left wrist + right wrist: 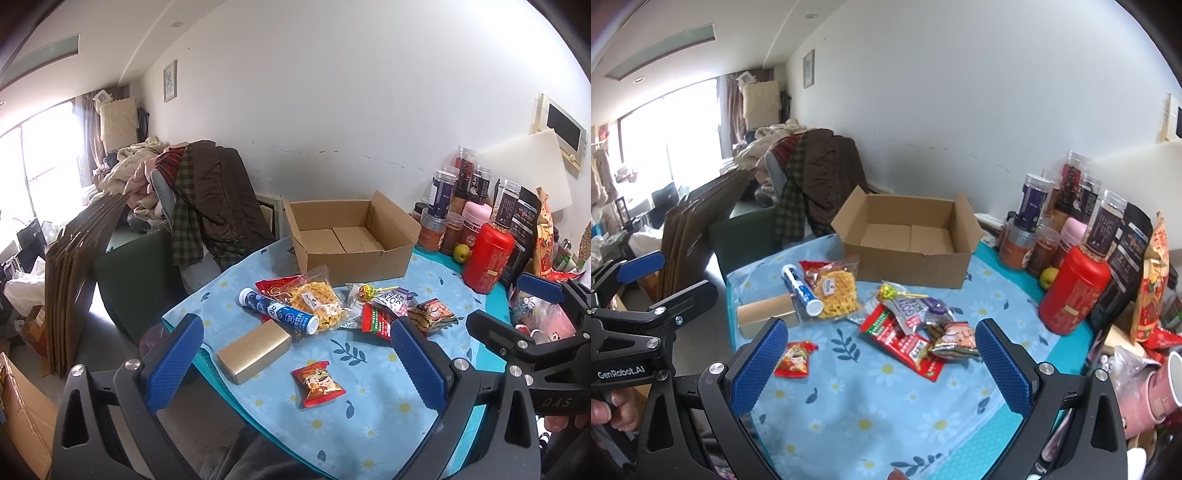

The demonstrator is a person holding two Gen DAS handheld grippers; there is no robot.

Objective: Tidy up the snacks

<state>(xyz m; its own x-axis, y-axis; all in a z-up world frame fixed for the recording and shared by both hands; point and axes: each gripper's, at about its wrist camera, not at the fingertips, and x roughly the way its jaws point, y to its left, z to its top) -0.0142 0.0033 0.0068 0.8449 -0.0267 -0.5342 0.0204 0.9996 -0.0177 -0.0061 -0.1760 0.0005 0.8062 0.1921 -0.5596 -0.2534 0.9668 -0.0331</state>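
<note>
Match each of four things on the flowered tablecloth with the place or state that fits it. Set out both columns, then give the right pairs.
Things:
1. cardboard box
2. blue tube
3. gold box
4. small red packet

Descriptions:
A. lies alone, nearest the left gripper
B. open and empty, at the far side
C. lying on its side, resting on the waffle bag
D. shut, at the table's left edge

Pairs: 1-B, 2-C, 3-D, 4-A

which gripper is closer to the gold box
Left. The gold box lies just ahead of the open left gripper, near its left finger; the open right gripper sits further right.
</note>
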